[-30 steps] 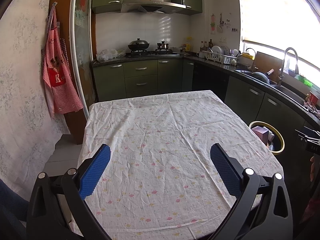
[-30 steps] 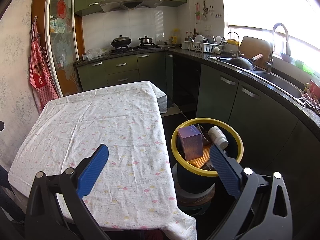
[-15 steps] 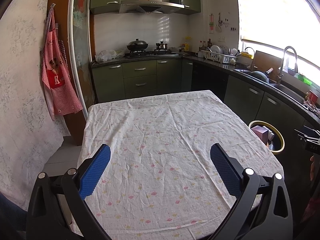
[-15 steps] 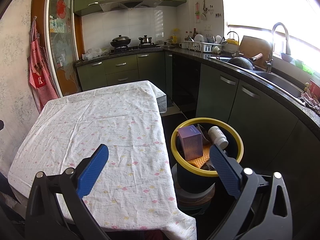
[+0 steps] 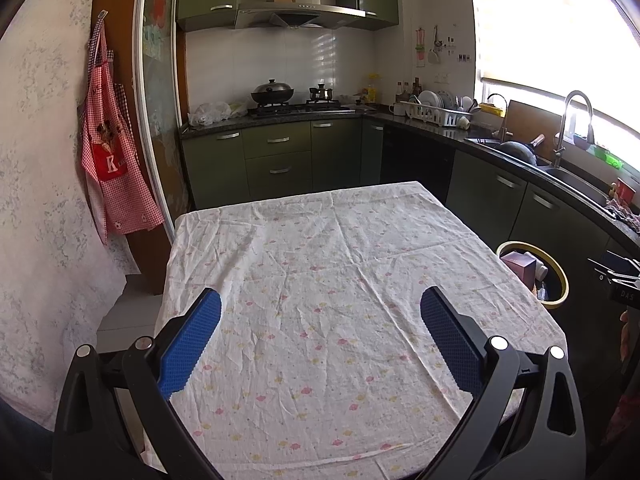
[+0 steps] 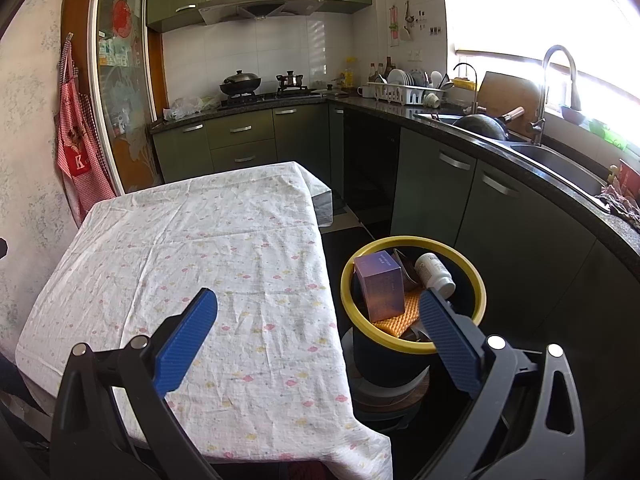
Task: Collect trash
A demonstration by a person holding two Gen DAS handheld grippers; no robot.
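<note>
A dark bin with a yellow rim stands on the floor right of the table; it also shows in the left wrist view. Inside lie a purple box, a white bottle and an orange waffle-textured piece. My right gripper is open and empty, held above the table's right edge and the bin. My left gripper is open and empty above the near part of the table, which carries only a flowered white cloth.
Green cabinets and a dark counter with a sink, tap and dish rack run along the right and back. A stove with a wok is at the back. A red apron hangs on the left wall.
The left gripper has drawn back and risen slightly, so more of the table's near edge shows. The right gripper has barely moved. Both stay open.
</note>
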